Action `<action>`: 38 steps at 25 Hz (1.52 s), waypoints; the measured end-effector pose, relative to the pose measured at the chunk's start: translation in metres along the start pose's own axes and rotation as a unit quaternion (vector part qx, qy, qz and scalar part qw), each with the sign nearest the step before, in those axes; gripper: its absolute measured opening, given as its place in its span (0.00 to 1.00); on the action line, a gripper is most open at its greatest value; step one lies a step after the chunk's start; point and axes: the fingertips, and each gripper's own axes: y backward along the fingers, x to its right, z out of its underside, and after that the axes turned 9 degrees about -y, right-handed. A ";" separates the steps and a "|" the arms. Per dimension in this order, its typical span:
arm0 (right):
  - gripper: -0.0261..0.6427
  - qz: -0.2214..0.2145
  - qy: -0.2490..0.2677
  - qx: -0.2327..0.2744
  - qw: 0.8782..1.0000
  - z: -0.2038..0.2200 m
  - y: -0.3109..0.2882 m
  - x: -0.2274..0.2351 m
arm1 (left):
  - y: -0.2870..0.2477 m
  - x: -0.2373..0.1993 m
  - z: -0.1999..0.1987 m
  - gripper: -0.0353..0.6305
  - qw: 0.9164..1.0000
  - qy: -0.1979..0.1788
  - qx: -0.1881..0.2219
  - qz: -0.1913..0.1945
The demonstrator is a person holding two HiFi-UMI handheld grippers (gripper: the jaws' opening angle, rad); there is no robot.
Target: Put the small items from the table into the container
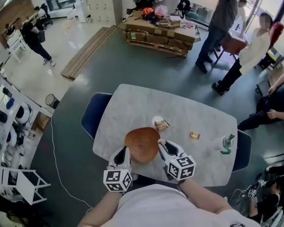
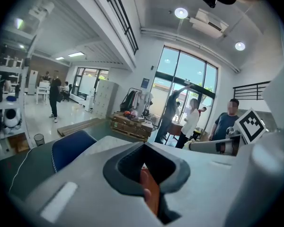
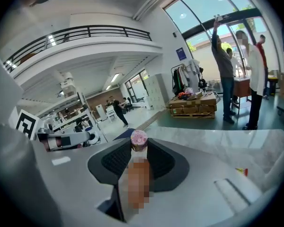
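My left gripper [image 1: 125, 151] and right gripper [image 1: 161, 146] clamp opposite sides of the brown bowl [image 1: 142, 144], probably to steady it; a packet [image 1: 161, 124] lies just beyond my fingertips.

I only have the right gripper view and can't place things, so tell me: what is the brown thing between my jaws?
Observer: The rim of a round brown bowl. The right hand-held gripper is clamped on its right side.
Operator: Is the left one holding anything?
Observer: Yes, the left hand-held gripper grips the same bowl by the opposite rim.
Operator: Anything on the table outside my frame?
Observer: A green-and-white item lies near the right end of the table.
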 end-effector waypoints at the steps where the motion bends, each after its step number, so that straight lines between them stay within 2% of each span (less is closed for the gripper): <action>1: 0.24 -0.006 0.005 -0.014 1.000 0.006 -0.008 -0.001 | 0.001 -0.005 0.004 0.05 1.000 0.007 -0.003 -0.008; 4: 0.24 -0.018 0.017 -0.067 0.997 0.036 -0.031 -0.001 | 0.006 -0.018 0.018 0.05 0.999 0.026 -0.012 -0.029; 7: 0.24 -0.023 0.035 -0.135 0.990 0.078 -0.050 0.001 | 0.014 -0.029 0.031 0.05 0.998 0.041 -0.020 -0.049; 13: 0.24 -0.013 0.080 -0.265 0.961 0.169 -0.065 0.020 | 0.037 -0.041 0.062 0.06 0.992 0.072 -0.052 -0.087; 16: 0.24 -0.006 0.104 -0.299 0.948 0.193 -0.075 0.034 | 0.039 -0.047 0.072 0.06 0.989 0.083 -0.062 -0.102; 20: 0.24 0.004 0.109 -0.342 0.933 0.221 -0.083 0.048 | 0.048 -0.055 0.086 0.06 0.985 0.094 -0.071 -0.123; 25: 0.24 0.016 0.108 -0.376 0.920 0.232 -0.085 0.056 | 0.056 -0.062 0.093 0.06 0.981 0.106 -0.077 -0.141; 31: 0.25 0.037 0.102 -0.394 0.913 0.240 -0.091 0.057 | 0.058 -0.074 0.098 0.06 0.981 0.110 -0.072 -0.139; 38: 0.30 0.031 0.081 -0.385 0.919 0.226 -0.090 0.051 | 0.039 -0.075 0.081 0.06 0.986 0.099 -0.062 -0.117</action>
